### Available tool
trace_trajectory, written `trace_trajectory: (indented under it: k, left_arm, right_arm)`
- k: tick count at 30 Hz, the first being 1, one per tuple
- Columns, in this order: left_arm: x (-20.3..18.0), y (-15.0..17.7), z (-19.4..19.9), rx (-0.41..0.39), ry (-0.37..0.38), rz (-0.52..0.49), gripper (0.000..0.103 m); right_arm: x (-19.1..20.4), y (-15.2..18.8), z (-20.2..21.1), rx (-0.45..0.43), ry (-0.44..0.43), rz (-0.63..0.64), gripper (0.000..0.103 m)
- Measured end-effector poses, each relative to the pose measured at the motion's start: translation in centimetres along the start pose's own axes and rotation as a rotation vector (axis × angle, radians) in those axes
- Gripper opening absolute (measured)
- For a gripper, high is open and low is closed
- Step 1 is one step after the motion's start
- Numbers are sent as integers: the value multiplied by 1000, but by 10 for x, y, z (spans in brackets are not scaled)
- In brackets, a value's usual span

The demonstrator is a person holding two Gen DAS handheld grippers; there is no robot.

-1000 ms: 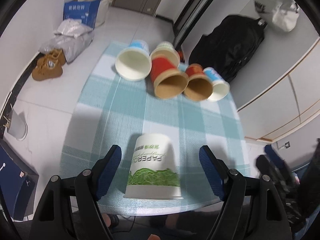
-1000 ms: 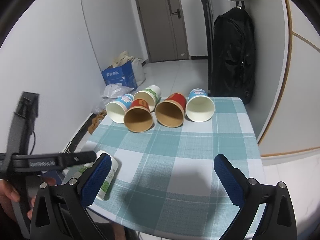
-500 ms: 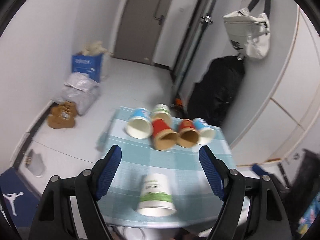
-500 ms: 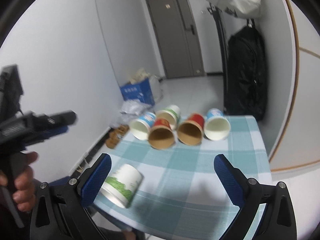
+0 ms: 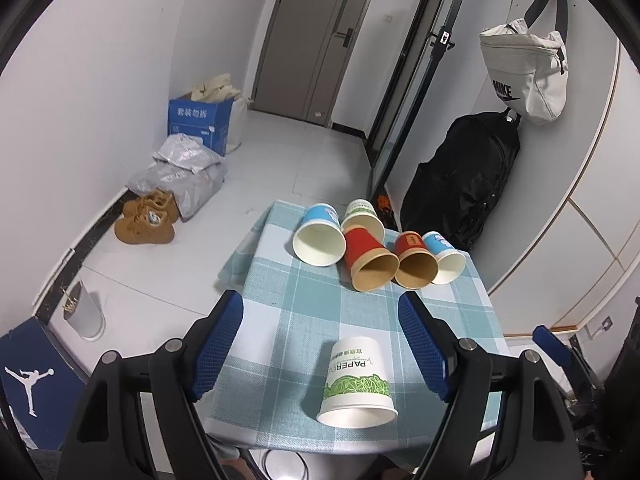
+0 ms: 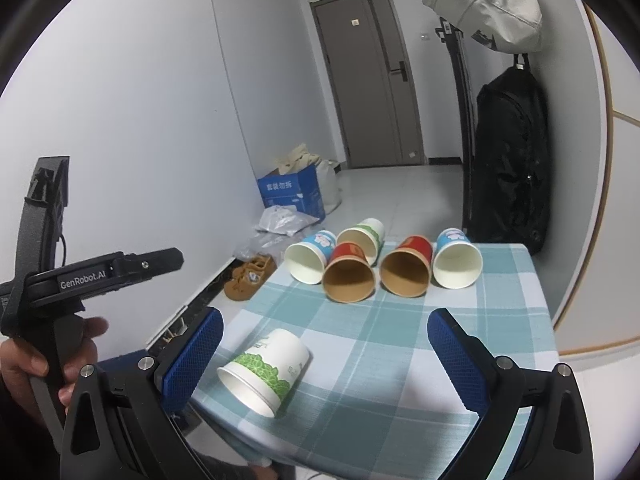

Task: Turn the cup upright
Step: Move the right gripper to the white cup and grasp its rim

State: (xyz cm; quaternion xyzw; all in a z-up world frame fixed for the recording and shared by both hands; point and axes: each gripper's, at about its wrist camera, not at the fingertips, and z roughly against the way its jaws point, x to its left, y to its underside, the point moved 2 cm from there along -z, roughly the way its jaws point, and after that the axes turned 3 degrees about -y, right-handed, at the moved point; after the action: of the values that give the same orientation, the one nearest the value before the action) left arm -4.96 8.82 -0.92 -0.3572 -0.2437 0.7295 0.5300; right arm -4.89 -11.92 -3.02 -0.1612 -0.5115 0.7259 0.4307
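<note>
Green-leaf cup lies on its side at table's near edge, rim toward cam, base pointing away; not upright. In L wrist view it sits at 6 o'clock of the far cup row, well apart from it. Nothing between it and either gripper.

Far row, all on sides, mouths toward cam, all empty as far as visible: blue cup w/ white inside; green-print cup behind it; red cup w/ brown inside, touching blue cup; second red cup; small blue cup at 3 o'clock end. Green-leaf cup's inside white, empty.

L gripper: fingers spread wide, holding nothing, above table, cup below and between them. R gripper: fingers also wide apart, nothing held; cup just beside its L pad.

R view only: hand gripping L gripper handle at 9 o'clock. L view only: brown shoes in full, grey bag, white bin.

Both views: blue box, black backpack, white sling bag, door.
</note>
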Motion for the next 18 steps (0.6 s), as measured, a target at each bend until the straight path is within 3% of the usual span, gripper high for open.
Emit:
trace_trajectory:
  k: [9,15,17,18]
  left_arm:
    - [11,-1,4,2,32,28,76]
    - [17,-2,4,8,44,38,76]
    - [18,-2,4,6,39,37,76]
    - [19,-2,4,4,37,37,76]
  right_arm:
    - [15,7,-11,38,-5,54,101]
    - [29,19,-28,118,-12,118,89]
    - [33,24,-34,152,-22,137,78]
    - [35,26,-38,167,-26,143,78]
